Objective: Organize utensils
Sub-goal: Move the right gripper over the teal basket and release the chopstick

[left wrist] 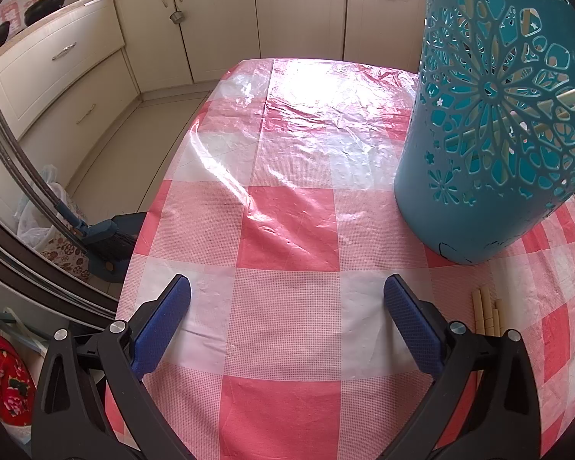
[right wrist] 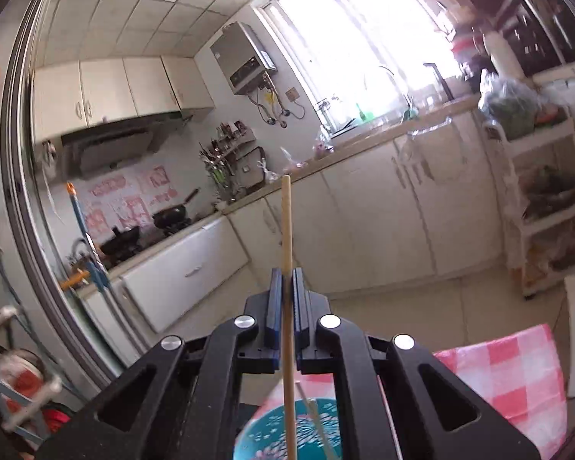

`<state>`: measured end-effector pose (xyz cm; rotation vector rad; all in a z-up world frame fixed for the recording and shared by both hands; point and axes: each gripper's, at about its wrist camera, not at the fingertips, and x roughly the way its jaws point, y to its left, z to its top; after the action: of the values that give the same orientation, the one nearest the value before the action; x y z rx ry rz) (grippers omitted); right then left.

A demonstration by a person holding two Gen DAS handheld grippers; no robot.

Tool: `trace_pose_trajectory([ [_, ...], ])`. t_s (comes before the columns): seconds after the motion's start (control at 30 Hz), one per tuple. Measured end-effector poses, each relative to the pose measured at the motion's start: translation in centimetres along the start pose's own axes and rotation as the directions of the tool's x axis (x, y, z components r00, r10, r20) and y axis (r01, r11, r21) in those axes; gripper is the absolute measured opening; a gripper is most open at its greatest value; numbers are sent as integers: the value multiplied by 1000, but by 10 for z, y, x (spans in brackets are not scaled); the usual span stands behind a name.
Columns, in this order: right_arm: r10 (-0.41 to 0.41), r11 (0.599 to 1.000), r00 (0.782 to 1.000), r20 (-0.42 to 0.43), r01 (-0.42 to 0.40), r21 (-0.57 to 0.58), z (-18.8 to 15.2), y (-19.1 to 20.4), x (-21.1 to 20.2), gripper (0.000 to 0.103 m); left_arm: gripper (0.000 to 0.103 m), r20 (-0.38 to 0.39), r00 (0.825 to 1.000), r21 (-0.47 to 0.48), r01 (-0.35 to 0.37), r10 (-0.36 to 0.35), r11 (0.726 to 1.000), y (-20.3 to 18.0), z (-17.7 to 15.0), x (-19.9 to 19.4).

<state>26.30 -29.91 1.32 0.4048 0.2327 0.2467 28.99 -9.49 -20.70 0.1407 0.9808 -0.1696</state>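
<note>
A chopstick point(right wrist: 286, 230), pale and wooden, is clamped between the blue pads point(right wrist: 275, 306) of the right gripper point(right wrist: 286, 274), whose jaws are drawn tight against it from both sides. The stick is held upright in the right wrist view, its upper end raised clear above the pads and its lower length passing down between the black arms of the gripper. Below, a teal holder point(right wrist: 272, 433) with a cut-out flower pattern is seen from above, and the lower part of the stick is lined up over it; whether the tip reaches inside cannot be told. Beside the holder a checked cloth point(right wrist: 517, 375) in pink and white is spread over the worktop. Farther out, cream cabinets point(right wrist: 364, 230) and a bright window point(right wrist: 349, 38) are seen, blurred in places.

The left gripper point(left wrist: 286, 287) is held wide, with nothing between its blue pads point(left wrist: 165, 318), and is aimed down at the same checked cloth point(left wrist: 287, 230). Just right of it, a few more chopsticks point(left wrist: 487, 312) are laid flat on the cloth, partly hidden by the gripper's arm. Beyond them the teal holder point(left wrist: 490, 122) is stood upright on the worktop, with pale sticks visible through its cut-outs. Cream cabinets point(left wrist: 226, 19) are seen behind, with a dark pan point(left wrist: 46, 5) on the counter at the far left.
</note>
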Motion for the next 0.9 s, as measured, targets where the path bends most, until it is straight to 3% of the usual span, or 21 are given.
trace_pose_trajectory([
  [0.13,-131,989,988,-80,125,-74,-38,5,32,6,97,0,1000,0,0,0,1000,0,0,0],
  [0.33,-179,977,970,-165,155,-147,-75,-4,9,6,97,0,1000,0,0,0,1000,0,0,0],
  [0.4,-188,976,964,-187,162,-147,-83,-5,4,11,97,0,1000,0,0,0,1000,0,0,0],
  [0.47,-199,975,961,-191,174,-139,-86,-7,-5,27,97,0,1000,0,0,0,1000,0,0,0],
  [0.9,-220,975,961,-166,209,-79,-78,-15,-60,40,97,0,1000,0,0,0,1000,0,0,0],
])
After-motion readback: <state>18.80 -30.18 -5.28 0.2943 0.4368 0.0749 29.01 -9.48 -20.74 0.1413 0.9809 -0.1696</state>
